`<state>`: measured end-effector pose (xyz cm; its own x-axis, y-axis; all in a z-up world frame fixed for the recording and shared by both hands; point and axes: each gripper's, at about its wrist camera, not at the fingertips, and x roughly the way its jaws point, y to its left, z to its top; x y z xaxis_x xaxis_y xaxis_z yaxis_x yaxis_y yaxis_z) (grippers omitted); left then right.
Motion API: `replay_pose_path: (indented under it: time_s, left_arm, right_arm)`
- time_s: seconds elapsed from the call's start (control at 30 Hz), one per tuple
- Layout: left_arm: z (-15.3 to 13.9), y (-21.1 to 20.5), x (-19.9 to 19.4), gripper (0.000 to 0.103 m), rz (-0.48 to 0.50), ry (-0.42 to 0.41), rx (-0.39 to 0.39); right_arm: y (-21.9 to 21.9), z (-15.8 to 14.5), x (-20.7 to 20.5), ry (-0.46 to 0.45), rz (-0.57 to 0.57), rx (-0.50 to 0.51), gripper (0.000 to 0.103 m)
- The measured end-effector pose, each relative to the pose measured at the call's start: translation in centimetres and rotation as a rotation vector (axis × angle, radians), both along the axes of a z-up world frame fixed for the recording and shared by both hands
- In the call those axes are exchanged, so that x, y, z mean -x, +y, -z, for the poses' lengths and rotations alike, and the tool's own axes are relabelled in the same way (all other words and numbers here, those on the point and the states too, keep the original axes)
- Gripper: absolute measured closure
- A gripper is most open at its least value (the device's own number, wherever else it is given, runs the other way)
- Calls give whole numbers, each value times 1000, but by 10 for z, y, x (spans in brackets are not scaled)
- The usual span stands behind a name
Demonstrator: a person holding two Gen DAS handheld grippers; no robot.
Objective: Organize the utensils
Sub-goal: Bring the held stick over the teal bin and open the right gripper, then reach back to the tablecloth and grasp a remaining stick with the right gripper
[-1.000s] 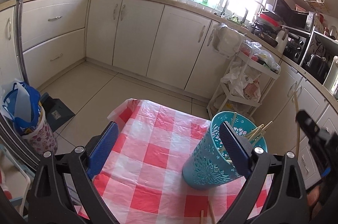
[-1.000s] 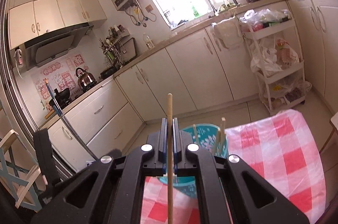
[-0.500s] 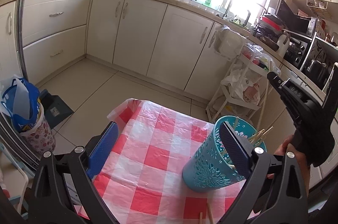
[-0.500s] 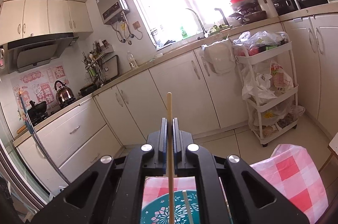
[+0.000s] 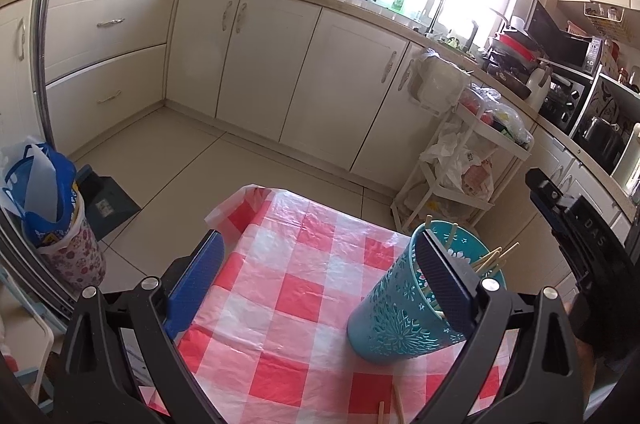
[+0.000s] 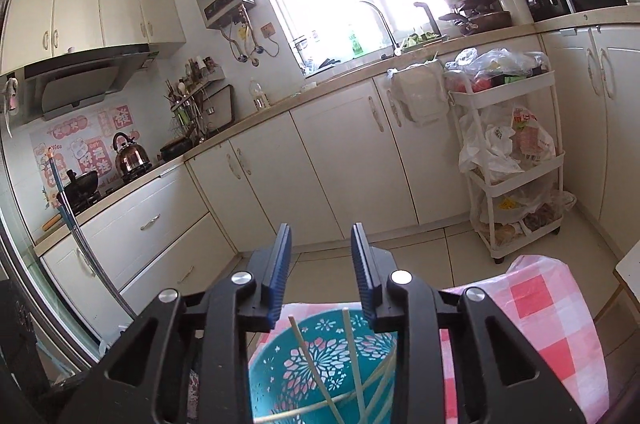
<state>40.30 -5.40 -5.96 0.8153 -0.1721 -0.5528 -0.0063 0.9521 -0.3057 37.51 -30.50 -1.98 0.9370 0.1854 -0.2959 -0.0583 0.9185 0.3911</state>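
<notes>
A teal perforated holder stands on the red-and-white checked tablecloth with several wooden chopsticks leaning inside it. My left gripper is open wide over the cloth, and its right pad overlaps the holder's rim in the picture. Two loose chopsticks lie at the near edge. My right gripper hovers just above the holder. Its jaws are opening with nothing between them, and chopsticks stand below. The right gripper also shows beside the holder.
A white trolley loaded with bags stands beyond the table's far right corner. A floral bin with a blue bag and a dark dustpan sit on the floor at the left. Cream cabinets line the walls.
My right gripper held a chopstick upright and moved over the holder. Its jaws have parted and the chopstick is gone from them. The left gripper stayed where it was.
</notes>
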Motion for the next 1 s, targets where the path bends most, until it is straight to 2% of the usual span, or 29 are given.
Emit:
replay_pose_path:
  time_s: [0.13, 0.23, 0.3, 0.43, 0.5, 0.63, 0.87, 1.0]
  left_arm:
    - [0, -3, 1, 11, 2, 1, -14]
    - [1, -4, 1, 11, 4, 5, -23]
    - [2, -3, 1, 11, 3, 8, -28]
    - [2, 1, 2, 10, -3, 12, -27]
    - [1, 3, 3, 10, -7, 10, -32]
    - [2, 5, 5, 10, -7, 14, -45]
    - [6, 4, 5, 10, 10, 31, -81]
    - [7, 5, 4, 9, 20, 40, -84]
  right_arm:
    - [-1, 5, 27, 25, -15, 24, 64]
    - [0, 11, 53, 44, -13, 68, 55]
    - [1, 23, 71, 77, -18, 93, 55]
    - [6, 66, 94, 224, -43, 139, 55]
    - [9, 95, 96, 328, -64, 157, 55]
    - [18, 132, 90, 462, -108, 196, 59]
    - [37, 169, 80, 566, -148, 291, 66]
    - [46, 184, 78, 602, -156, 324, 79]
